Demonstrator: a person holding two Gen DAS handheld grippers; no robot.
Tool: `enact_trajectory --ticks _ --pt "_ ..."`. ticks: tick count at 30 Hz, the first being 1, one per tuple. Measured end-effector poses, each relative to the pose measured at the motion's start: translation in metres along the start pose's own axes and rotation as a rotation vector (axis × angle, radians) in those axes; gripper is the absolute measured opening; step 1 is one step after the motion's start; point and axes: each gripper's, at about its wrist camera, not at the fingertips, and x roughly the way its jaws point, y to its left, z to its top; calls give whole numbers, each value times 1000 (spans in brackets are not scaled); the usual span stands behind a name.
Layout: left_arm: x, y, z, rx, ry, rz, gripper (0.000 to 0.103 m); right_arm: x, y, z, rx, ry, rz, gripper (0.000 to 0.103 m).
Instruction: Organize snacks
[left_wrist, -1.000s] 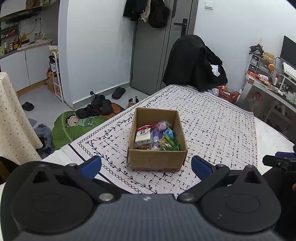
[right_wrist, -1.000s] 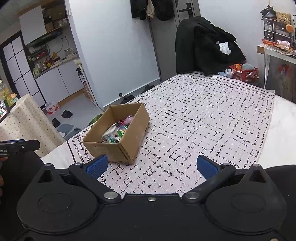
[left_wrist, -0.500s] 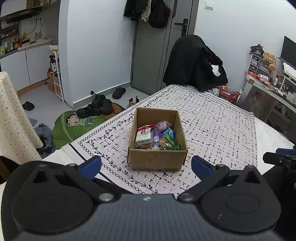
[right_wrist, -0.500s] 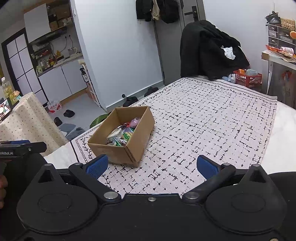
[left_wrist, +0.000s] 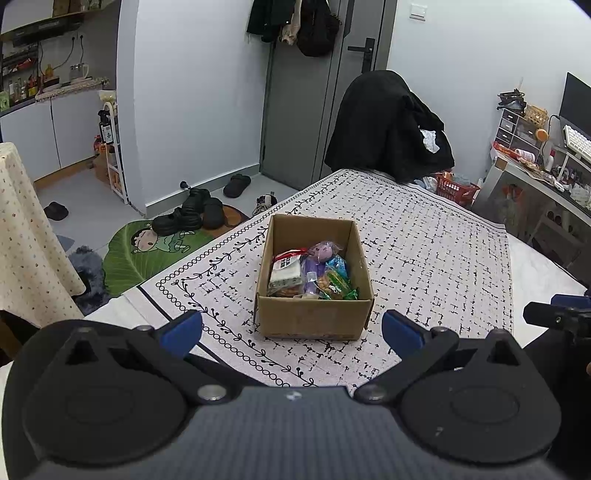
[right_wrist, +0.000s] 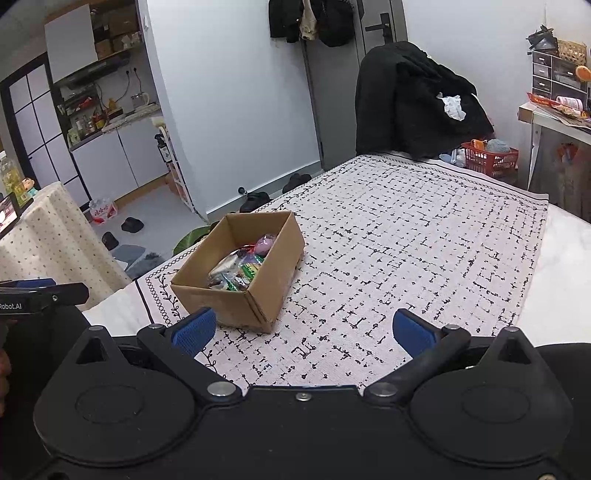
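Note:
An open cardboard box (left_wrist: 314, 314) (right_wrist: 269, 266) sits on the patterned tablecloth, near the table's left end. Inside lie several wrapped snacks (left_wrist: 314, 269) (right_wrist: 242, 267): a white pack, a purple one, green and blue ones. My left gripper (left_wrist: 291, 330) hangs open just in front of the box's near wall, nothing between its blue pads. My right gripper (right_wrist: 304, 330) is open too, back from the box and to its right, over bare cloth. Each gripper's tip shows at the edge of the other's view.
The tablecloth (right_wrist: 406, 240) stretches wide to the right of the box. A chair draped with black clothing (left_wrist: 388, 129) stands at the table's far end. A red basket (right_wrist: 487, 157) and a cluttered desk (left_wrist: 535, 166) are at the right; shoes (left_wrist: 192, 216) lie on the floor at left.
The right gripper's view has shifted so the box sits a little further right and nearer. The left gripper has barely moved. Both stay open.

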Motion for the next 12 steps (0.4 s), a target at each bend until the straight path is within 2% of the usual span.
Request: enact_trajectory --ticks 12 --pt "0 -2 0 3 1 6 103 3 -1 -2 6 11 -2 103"
